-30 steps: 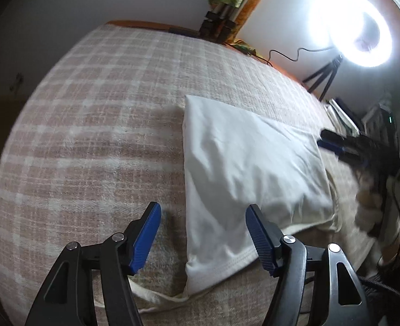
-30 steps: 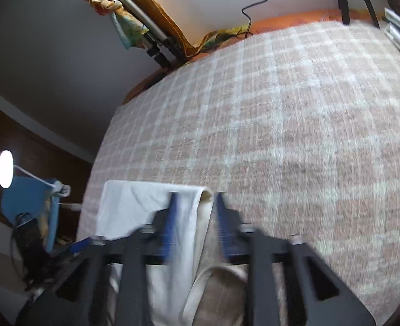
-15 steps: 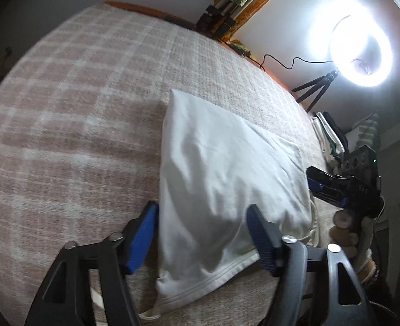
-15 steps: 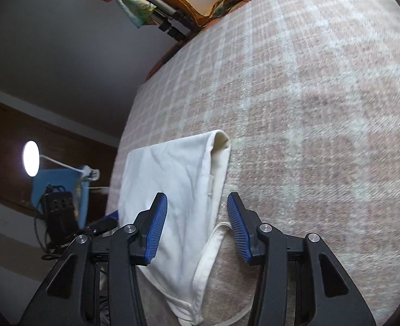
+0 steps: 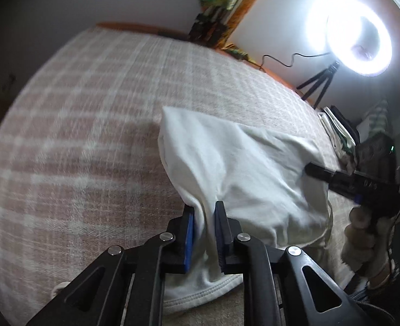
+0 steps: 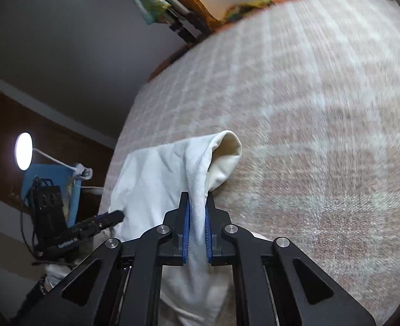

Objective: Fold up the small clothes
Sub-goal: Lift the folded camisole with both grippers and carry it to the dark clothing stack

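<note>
A small white garment [image 5: 254, 174] lies folded on the checked beige and pink bedspread [image 5: 91, 125]. My left gripper [image 5: 203, 209] is shut on the garment's near left edge and bunches the cloth upward. My right gripper [image 6: 197, 198] is shut on the garment's hemmed right edge [image 6: 200, 179], which is lifted and curls over at the top. The right gripper also shows in the left wrist view [image 5: 335, 179], at the garment's far right side. The left gripper shows in the right wrist view [image 6: 96, 222] at the garment's left side.
A bright ring light on a tripod [image 5: 357, 40] stands beyond the bed at the right. Folded items and dark gear [image 5: 343, 135] sit by the bed's right edge. A lamp [image 6: 23, 150] and a blue object [image 6: 50, 184] stand left of the bed. The bedspread extends far and left.
Both grippers were open around the garment's edges half a second ago. Now both have shut on the cloth and lifted it slightly.
</note>
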A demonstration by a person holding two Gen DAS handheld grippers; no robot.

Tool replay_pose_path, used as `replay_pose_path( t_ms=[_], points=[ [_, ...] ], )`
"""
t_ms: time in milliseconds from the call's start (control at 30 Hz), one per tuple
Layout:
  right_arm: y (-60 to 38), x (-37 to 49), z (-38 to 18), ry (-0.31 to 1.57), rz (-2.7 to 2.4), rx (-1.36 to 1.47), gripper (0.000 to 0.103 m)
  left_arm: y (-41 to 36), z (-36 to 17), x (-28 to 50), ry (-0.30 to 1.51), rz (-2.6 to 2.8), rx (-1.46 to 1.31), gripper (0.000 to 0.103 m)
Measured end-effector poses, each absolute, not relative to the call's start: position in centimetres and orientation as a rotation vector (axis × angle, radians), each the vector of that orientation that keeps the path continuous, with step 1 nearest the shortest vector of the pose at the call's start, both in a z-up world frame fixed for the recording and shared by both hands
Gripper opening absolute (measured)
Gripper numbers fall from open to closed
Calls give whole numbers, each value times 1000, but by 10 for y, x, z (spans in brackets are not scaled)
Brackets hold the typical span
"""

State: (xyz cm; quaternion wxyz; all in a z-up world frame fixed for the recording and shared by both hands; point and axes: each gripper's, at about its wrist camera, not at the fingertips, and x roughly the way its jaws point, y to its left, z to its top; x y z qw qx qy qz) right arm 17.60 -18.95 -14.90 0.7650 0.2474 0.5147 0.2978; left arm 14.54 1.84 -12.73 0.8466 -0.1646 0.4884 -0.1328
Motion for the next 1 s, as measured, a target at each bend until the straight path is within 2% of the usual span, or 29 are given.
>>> replay_pose_path(
  t_ms=[400, 1000],
  points=[
    [-203, 147, -93, 993, 623, 452, 7, -35, -93, 125, 931, -371, -233, 9],
    [-342, 114, -34, 846, 446, 439, 7, -173, -51, 151, 821, -600, -216, 8]
  ],
)
